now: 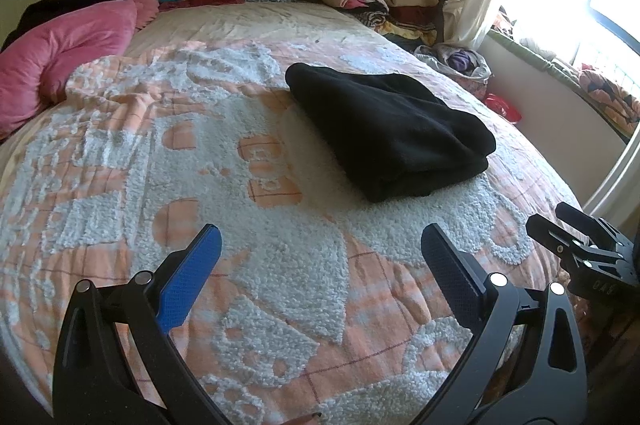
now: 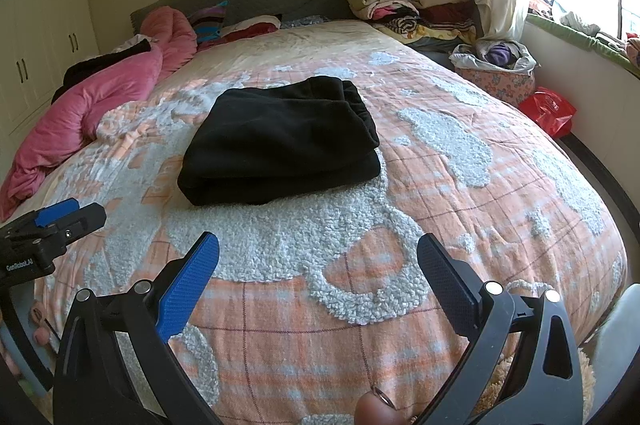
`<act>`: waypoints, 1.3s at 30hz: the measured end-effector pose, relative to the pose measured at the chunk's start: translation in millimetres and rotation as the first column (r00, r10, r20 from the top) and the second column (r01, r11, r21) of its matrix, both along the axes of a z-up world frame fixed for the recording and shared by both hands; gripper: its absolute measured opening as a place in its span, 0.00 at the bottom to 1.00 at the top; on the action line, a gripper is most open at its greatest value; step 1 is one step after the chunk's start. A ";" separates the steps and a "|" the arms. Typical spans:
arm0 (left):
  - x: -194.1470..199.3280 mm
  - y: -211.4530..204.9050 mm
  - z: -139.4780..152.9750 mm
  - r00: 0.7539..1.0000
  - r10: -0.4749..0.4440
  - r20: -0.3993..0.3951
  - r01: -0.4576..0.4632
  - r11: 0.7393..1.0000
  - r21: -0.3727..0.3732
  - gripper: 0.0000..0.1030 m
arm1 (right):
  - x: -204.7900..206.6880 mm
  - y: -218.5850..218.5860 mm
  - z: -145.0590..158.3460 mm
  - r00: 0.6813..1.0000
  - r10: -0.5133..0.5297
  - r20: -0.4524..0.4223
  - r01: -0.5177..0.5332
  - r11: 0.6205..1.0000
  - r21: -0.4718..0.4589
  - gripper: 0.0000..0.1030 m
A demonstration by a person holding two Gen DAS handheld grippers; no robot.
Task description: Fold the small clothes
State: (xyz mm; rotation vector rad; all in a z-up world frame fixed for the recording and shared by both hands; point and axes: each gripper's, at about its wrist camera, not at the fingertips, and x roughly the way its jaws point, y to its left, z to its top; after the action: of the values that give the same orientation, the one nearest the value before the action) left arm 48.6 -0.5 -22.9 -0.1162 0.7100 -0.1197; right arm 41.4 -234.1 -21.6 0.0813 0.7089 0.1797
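My 2 grippers, left gripper (image 1: pixel 320 257) and right gripper (image 2: pixel 318 265), are wide apart and hold nothing. The folded black cloth (image 2: pixel 280 149) lies ahead on the bed (image 2: pixel 460 193). Nothing blocks it; the pink blanket (image 2: pixel 100 97) sits far left.

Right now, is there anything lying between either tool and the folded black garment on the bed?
Nothing visible does. Only bare patterned bedspread lies between the open left tool and the black garment, and the same holds for the open right tool. The pink quilt sits well off to the side.
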 end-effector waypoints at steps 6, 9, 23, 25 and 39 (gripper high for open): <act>-0.3 -0.2 -0.1 1.000 0.001 0.000 -0.001 1.000 0.000 0.91 | -0.1 0.2 0.1 1.000 0.000 0.000 0.000 1.000 0.002 0.96; -0.2 -0.4 0.0 1.000 0.002 0.002 -0.002 1.000 0.004 0.91 | -0.1 0.8 0.6 1.000 0.000 0.000 0.000 1.000 0.002 0.96; -0.5 -0.2 -0.2 1.000 0.000 -0.006 0.001 1.000 0.007 0.91 | 0.1 -0.2 -1.0 1.000 0.001 -0.004 -0.001 1.000 0.000 0.96; -0.2 0.2 0.0 1.000 0.000 -0.008 0.000 1.000 0.010 0.91 | -0.2 -0.4 -1.9 1.000 0.000 -0.006 0.000 1.000 0.000 0.96; 4.5 2.5 -1.0 0.999 0.027 -0.018 -0.026 0.999 0.037 0.91 | -7.3 -16.4 -2.2 0.999 -0.048 -0.009 0.048 0.999 0.024 0.96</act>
State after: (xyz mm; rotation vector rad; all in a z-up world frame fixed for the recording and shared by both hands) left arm 53.1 2.0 -23.9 -0.0916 0.7290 -0.0805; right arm 34.1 -250.5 -23.8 0.1224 0.7126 0.1418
